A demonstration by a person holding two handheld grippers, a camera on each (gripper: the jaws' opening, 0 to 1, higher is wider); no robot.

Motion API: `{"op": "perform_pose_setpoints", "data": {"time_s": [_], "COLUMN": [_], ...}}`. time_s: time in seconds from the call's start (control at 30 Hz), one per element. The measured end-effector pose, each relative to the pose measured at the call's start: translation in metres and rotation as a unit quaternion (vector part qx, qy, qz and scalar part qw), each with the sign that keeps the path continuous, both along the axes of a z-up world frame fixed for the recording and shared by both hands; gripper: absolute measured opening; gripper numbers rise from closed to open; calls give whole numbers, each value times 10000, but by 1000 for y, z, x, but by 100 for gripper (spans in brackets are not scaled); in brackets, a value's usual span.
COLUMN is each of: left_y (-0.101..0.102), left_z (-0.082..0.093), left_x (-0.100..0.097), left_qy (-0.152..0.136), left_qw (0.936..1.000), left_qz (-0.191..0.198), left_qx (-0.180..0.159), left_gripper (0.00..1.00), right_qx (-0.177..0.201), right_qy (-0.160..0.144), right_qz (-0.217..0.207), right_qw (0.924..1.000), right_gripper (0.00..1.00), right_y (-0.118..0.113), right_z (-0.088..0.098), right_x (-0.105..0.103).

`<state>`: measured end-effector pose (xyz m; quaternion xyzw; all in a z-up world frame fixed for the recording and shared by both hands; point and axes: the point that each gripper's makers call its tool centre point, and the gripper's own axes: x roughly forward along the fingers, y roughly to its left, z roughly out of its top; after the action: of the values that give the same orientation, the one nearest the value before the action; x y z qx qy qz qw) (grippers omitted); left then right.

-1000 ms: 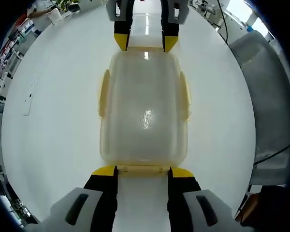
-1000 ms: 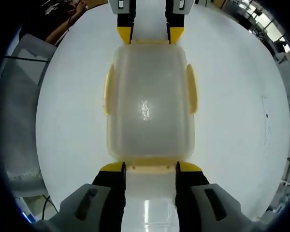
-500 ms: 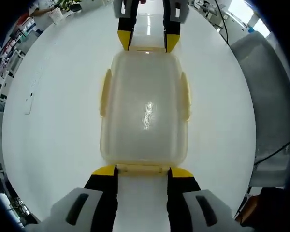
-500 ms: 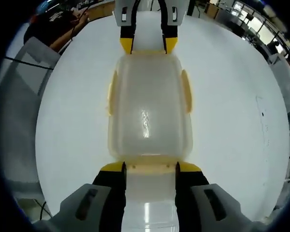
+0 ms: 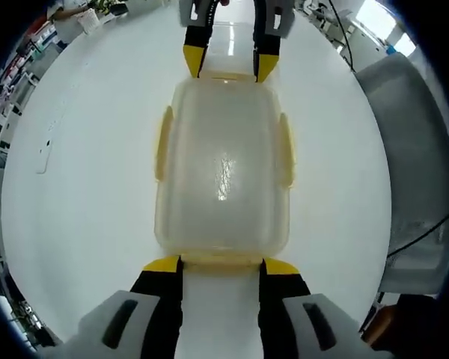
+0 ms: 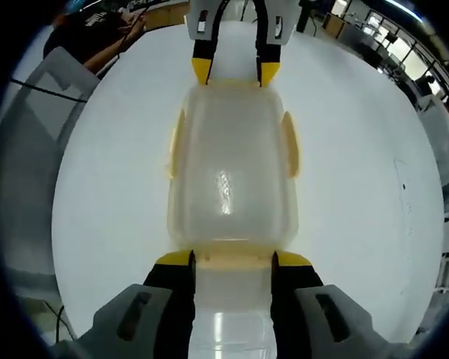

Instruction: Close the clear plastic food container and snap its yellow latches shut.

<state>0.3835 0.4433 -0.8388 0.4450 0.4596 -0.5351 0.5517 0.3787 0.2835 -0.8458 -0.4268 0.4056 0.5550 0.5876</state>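
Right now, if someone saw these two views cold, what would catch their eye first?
The clear plastic food container, lid on, lies in the middle of a bare white table, with yellow latches along its long sides. Two yellow-tipped grippers face each other across it: the left gripper at one short end, the right gripper at the opposite end, jaws apart at the end latches.

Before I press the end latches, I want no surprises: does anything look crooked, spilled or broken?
Nothing stands out. The clear container sits square on the white table, lid on. The left gripper and right gripper stand open at opposite ends. No spill or crack shows.
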Motion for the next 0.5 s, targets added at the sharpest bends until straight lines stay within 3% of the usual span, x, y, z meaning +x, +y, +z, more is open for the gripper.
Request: {"op": "perform_pose_setpoints", "data": {"time_s": [0.1, 0.5], "left_y": [1, -14], "left_z": [11, 47], "left_x": [1, -5], "left_qy": [-90, -220], "left_qw": [10000, 9996], "left_qz": [9, 152], "left_qx": [-10, -35], "left_gripper": [33, 33], "right_qx": [244, 476], "right_qy": [2, -107], "right_qz": [2, 185], "right_qw": [9997, 9986], "right_gripper": [35, 35], "right_y": [1, -13], "right_z": [14, 51], "right_x": [3, -2]}}
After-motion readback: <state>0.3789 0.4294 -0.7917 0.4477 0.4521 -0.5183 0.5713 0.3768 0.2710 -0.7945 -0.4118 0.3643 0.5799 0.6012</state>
